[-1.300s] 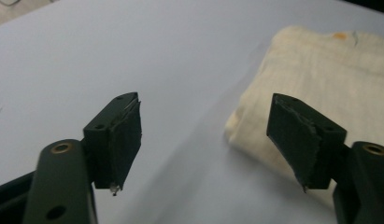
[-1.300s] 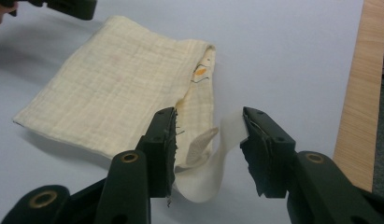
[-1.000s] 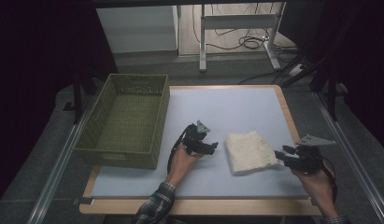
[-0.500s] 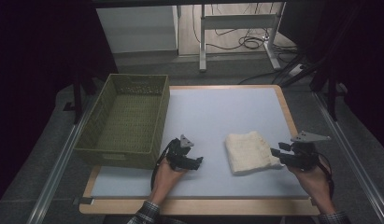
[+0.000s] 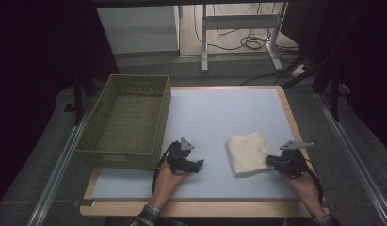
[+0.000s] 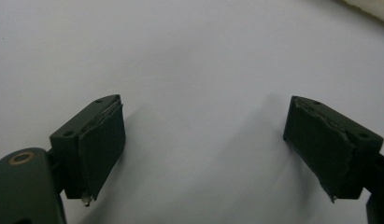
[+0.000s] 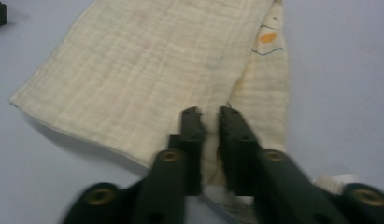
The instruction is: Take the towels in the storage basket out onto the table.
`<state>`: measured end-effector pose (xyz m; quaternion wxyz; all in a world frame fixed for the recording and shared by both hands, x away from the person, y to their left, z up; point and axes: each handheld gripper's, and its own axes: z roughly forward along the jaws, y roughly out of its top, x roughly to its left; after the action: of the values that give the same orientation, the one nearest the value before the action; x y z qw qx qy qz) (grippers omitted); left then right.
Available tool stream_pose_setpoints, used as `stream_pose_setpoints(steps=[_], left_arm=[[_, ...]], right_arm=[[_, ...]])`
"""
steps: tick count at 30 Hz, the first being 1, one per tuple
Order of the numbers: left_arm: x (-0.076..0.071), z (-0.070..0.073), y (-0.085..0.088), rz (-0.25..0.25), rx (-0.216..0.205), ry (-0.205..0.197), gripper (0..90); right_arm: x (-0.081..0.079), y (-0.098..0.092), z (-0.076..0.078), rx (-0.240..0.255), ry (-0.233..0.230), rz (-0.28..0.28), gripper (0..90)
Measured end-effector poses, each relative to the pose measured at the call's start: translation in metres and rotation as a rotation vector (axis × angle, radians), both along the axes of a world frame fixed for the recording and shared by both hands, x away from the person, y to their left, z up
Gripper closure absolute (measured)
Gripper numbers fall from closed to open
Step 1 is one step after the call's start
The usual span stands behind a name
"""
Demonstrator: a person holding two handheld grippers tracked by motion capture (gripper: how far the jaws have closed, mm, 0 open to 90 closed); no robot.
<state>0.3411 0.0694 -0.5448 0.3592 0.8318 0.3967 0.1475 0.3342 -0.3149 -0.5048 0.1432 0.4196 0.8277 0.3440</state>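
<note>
At the left of the table (image 5: 219, 207), a green woven basket (image 5: 127, 122) is sitting with its near corner just beside the person's left hand (image 5: 170, 176). That hand is holding the left gripper (image 5: 198, 165) low over the pale blue mat (image 5: 219, 117), pointing toward the right. In the left gripper view, its two black jaws are standing wide apart, one pad (image 6: 102, 147) at the left of the frame and the other at the right, with nothing but bare mat (image 6: 199, 93) lying between them. They are gripping nothing, and a sliver of cream cloth (image 6: 367, 7) is peeking in at the top right corner of that view.

Moving right, a folded cream cloth (image 5: 248, 153) is lying flat on the mat, well apart from the left gripper and touching the right one.

At the right, the right gripper (image 5: 270, 161) is resting at the cloth's near right corner, held by the right hand (image 5: 302, 181). In the right gripper view, its jaws are drawn almost together and are pinching a raised fold of the cloth (image 7: 147, 70) between them, with only a narrow strip of fabric showing in the gap. The fabric is puckering up around the fingertips (image 7: 192, 116). A small orange printed mark (image 7: 268, 37) is showing on the cloth's under layer at the far edge, and a white tag (image 7: 332, 182) is poking out near the gripper's base.
</note>
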Motion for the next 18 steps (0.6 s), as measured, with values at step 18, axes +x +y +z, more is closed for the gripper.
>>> stream_pose_setpoints(steps=[18], left_arm=[[0.000,0.000,0.000,0.001,0.001,-0.002,13.0]], right_arm=[[0.010,-0.024,0.003,-0.035,0.021,-0.066,88.0]])
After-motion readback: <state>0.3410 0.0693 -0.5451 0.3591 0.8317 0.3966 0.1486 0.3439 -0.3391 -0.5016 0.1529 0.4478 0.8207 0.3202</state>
